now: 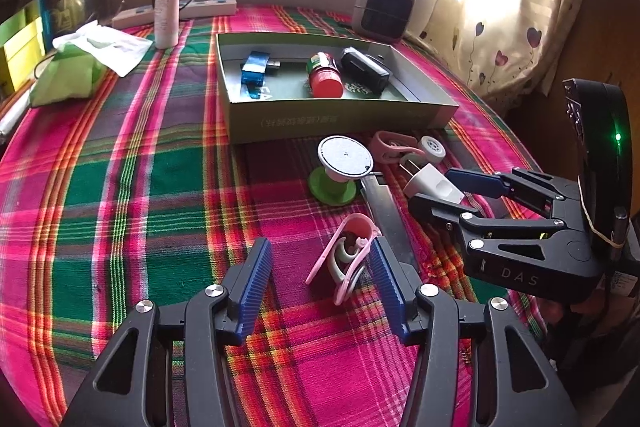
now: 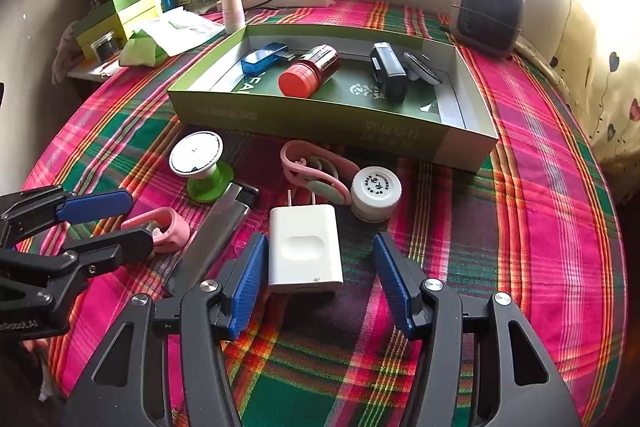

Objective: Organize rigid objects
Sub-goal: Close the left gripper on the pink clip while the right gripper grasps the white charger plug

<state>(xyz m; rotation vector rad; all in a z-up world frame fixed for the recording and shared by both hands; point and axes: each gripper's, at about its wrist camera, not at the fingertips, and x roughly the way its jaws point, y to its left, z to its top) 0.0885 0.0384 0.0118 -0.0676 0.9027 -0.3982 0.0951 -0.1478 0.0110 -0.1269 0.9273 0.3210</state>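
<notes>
Two hand-held grippers stand apart: left (image 1: pixel 320 259) around a pink clip (image 1: pixel 344 259), right (image 2: pixel 320 259) around a white charger (image 2: pixel 305 247).

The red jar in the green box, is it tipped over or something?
Yes. The red jar lies on its side in the green box, its red lid facing the near wall, not upright. Nothing looks spilled. It rests between the blue USB stick and a black gadget.

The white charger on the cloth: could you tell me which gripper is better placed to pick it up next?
The right gripper: its open jaws already straddle the white charger. The left gripper sits over the pink clip instead.
</notes>
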